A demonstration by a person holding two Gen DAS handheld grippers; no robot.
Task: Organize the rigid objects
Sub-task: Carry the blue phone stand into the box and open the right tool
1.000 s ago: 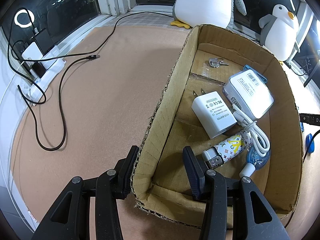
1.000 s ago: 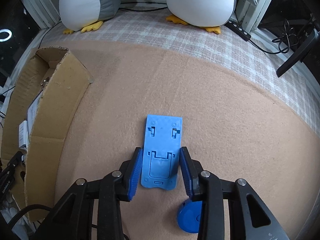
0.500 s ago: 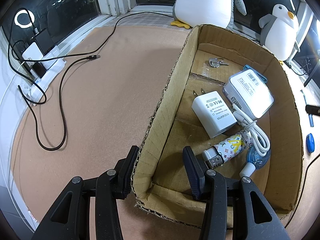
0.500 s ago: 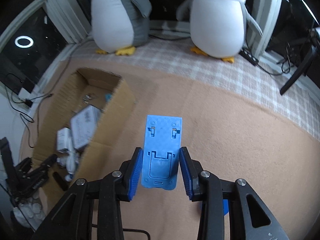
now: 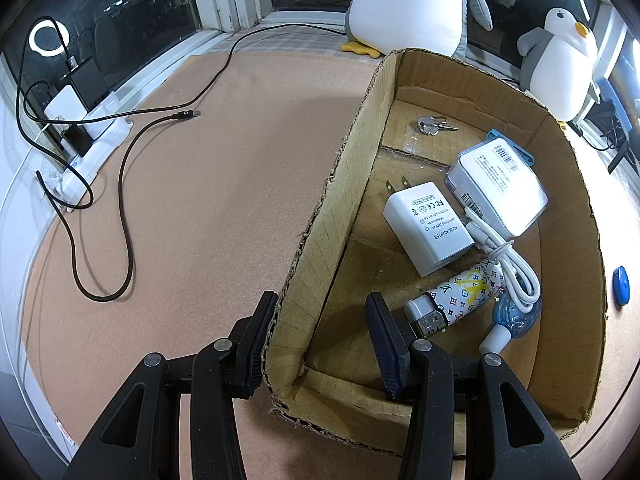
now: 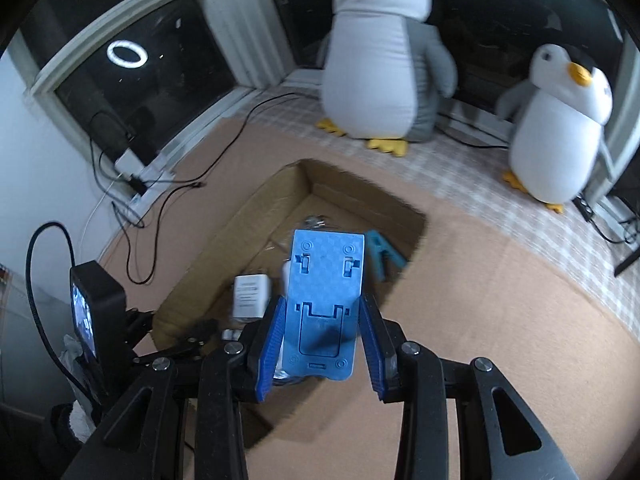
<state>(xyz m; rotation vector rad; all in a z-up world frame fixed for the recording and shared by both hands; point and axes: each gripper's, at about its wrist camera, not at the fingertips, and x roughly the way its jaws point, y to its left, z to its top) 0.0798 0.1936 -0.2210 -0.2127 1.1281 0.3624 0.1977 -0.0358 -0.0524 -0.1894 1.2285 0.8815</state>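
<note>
A home room is suggested by plush penguins [image 6: 380,60] set on a checked cloth [image 6: 472,168] below dark windows [image 5: 132,12], with chargers [image 5: 66,104] plugged nearby.

Two plush penguins [image 6: 380,56] [image 6: 560,128] sit on a checked cloth [image 6: 460,168] by dark windows [image 5: 132,12], one showing a ring light's reflection [image 6: 127,54]. A black cable [image 5: 128,208] loops over the tan mat [image 5: 192,220] from a white power strip [image 5: 96,136] at the wall.

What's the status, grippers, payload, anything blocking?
Left gripper clamped on the cardboard box wall. Right gripper gripping the blue phone stand, above the box. Charger and clutter below; open floor at the far end.
</note>
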